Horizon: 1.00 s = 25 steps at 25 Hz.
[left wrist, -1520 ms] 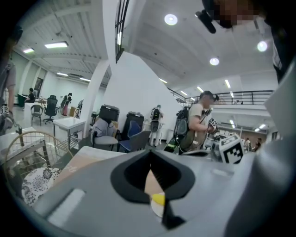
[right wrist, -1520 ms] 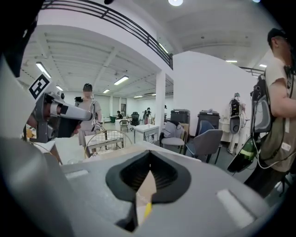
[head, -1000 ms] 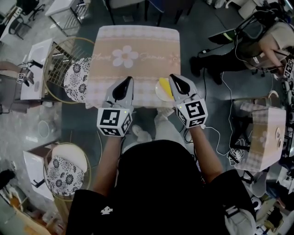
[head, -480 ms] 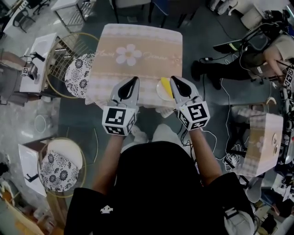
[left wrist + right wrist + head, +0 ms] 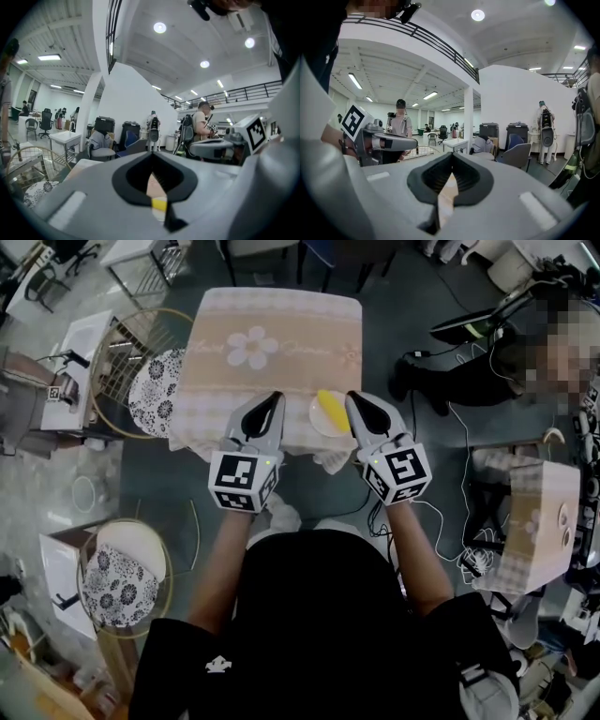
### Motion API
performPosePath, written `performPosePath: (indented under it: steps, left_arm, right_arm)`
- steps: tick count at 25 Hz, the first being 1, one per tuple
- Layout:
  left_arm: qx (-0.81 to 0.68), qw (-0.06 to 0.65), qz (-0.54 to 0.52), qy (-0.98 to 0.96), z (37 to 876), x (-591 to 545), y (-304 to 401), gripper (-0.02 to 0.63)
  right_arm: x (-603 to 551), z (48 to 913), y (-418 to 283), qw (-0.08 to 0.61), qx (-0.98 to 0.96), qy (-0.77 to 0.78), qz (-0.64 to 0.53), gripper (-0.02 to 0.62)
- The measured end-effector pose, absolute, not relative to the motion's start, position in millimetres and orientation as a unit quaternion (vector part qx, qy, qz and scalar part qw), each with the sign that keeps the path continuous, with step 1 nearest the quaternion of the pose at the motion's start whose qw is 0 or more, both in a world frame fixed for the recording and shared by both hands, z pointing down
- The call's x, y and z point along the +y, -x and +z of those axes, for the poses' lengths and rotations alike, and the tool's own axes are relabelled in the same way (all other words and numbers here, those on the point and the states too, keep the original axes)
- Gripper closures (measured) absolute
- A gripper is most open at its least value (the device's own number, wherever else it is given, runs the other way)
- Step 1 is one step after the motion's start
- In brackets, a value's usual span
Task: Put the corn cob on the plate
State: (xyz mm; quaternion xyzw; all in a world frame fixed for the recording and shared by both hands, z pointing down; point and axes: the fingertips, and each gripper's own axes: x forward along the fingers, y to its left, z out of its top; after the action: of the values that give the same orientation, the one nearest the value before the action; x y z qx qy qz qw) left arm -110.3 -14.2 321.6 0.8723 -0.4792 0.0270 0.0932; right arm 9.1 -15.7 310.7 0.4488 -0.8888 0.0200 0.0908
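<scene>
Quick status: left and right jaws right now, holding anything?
Left gripper: jaws closed, holding nothing.
Right gripper: jaws closed, holding nothing.
The corn cob lies on the plate, between the two.

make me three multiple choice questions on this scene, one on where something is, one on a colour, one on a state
1. Where does the corn cob lie?
A. on the plate
B. on the floor
C. on a chair

2. What colour is the flower printed on the tablecloth?
A. red
B. white
C. blue

3. How do the jaws of the right tongs stand?
A. wide apart
B. shut on the corn cob
C. shut with nothing in them

Answers:
1 A, the yellow cob rests on the white plate in the head view.
2 B, the flower shows white against the beige cloth.
3 C, the right gripper view shows the jaw tips meeting with nothing between them.
</scene>
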Motion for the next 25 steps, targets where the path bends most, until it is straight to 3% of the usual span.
performPosePath:
  steps: [25]
  left_arm:
    - [-0.455, 0.058, 0.048, -0.888, 300.8, 121.3, -1.6, 0.598]
  right_arm:
    - [123.4, 283.7, -70.4, 0.033, -0.904, -0.425, 0.020, 0.594]
